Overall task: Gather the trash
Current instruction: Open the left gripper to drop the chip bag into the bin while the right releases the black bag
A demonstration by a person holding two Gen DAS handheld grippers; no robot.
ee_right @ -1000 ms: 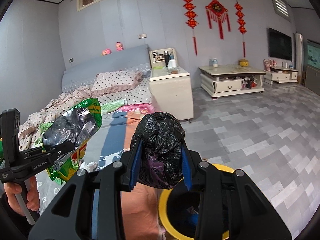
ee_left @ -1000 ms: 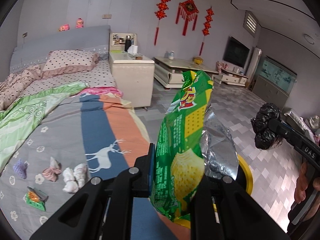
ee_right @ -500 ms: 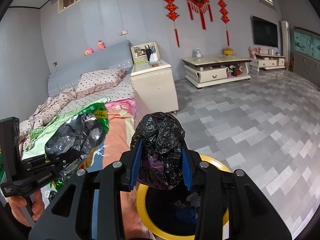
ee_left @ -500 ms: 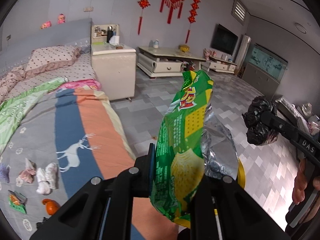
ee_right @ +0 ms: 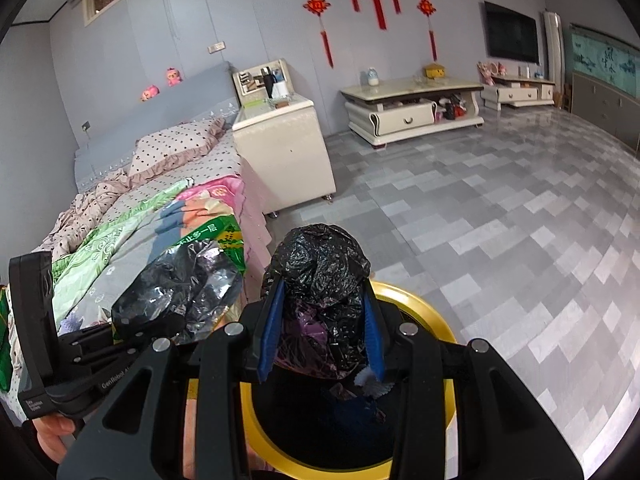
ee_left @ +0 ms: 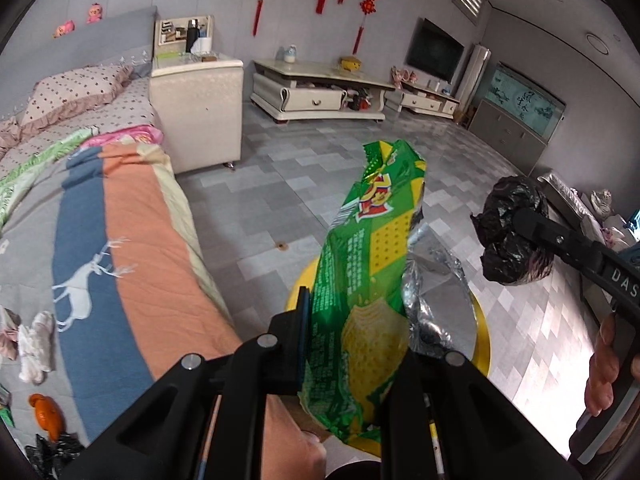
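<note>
My left gripper (ee_left: 352, 344) is shut on a green chip bag (ee_left: 368, 280) with a silver foil inside, held upright over the yellow-rimmed trash bin (ee_left: 482, 344). My right gripper (ee_right: 320, 320) is shut on a crumpled black plastic bag (ee_right: 320, 264), held right above the bin's yellow rim (ee_right: 416, 304). The bin's dark inside holds some trash. In the right wrist view the chip bag (ee_right: 188, 280) and the left gripper (ee_right: 132, 328) are at the left. In the left wrist view the black bag (ee_left: 512, 232) and the right gripper (ee_left: 532, 224) are at the right.
The bed (ee_left: 100, 240) with a striped deer blanket lies left of the bin. On it are crumpled tissues (ee_left: 36, 340), an orange peel (ee_left: 46, 416) and black scraps (ee_left: 52, 452). A cream nightstand (ee_left: 198, 112) and TV cabinet (ee_left: 320, 92) stand beyond on the grey tiled floor.
Both grippers have swung right, away from the bed, and moved over the bin. Each still holds its trash.
</note>
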